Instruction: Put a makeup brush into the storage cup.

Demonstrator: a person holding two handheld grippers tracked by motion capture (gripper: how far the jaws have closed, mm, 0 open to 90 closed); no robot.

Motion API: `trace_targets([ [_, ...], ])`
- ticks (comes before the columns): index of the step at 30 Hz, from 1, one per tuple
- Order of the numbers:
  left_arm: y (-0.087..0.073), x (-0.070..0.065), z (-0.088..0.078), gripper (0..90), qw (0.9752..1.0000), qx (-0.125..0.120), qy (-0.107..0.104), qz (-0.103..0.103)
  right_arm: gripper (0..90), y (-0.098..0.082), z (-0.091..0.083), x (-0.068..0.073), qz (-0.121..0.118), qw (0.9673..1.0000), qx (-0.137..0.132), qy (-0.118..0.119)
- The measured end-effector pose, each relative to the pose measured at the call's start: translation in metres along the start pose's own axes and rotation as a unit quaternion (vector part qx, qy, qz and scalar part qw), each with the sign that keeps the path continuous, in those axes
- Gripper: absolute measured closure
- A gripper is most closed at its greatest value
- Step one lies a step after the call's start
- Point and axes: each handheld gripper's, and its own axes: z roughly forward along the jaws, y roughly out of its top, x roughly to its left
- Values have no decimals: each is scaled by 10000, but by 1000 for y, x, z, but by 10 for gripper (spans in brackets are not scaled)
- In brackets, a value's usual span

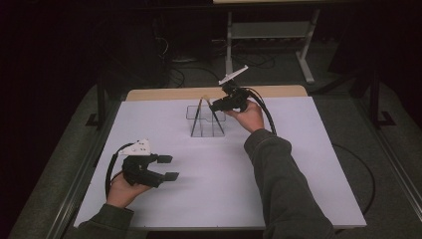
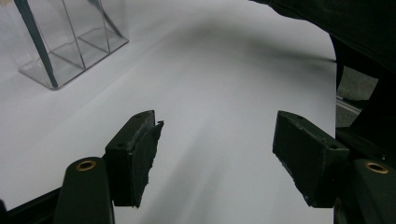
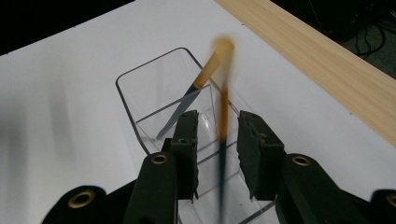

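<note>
My right gripper (image 3: 217, 154) hovers over the clear holder (image 1: 205, 121) near the table's far edge, jaws narrowly apart around a loose brush (image 3: 222, 126). My left gripper (image 2: 219, 154) gapes wide, empty, near the front-left corner.

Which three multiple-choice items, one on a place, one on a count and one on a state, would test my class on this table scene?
1. Where does the clear organiser stand?
A. on the far middle of the white table
B. on the floor
C. on a chair

2. How many tan-ended sticks stand at the organiser?
A. none
B. two
C. five

3. How are the jaws of the left hand-held gripper?
A. shut on a stick
B. shut on a cloth
C. open, with nothing between them

Answers:
1 A, the high view shows it on the white top near the far edge.
2 B, two lean together there.
3 C, bare table shows between its pads.
</note>
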Motion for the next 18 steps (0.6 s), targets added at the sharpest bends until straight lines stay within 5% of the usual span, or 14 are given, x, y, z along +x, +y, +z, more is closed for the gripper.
trace_targets([
  [18,0,0,1,294,10000,-51,71,6,611,-18,-22,5,11,9998,-205,28],
])
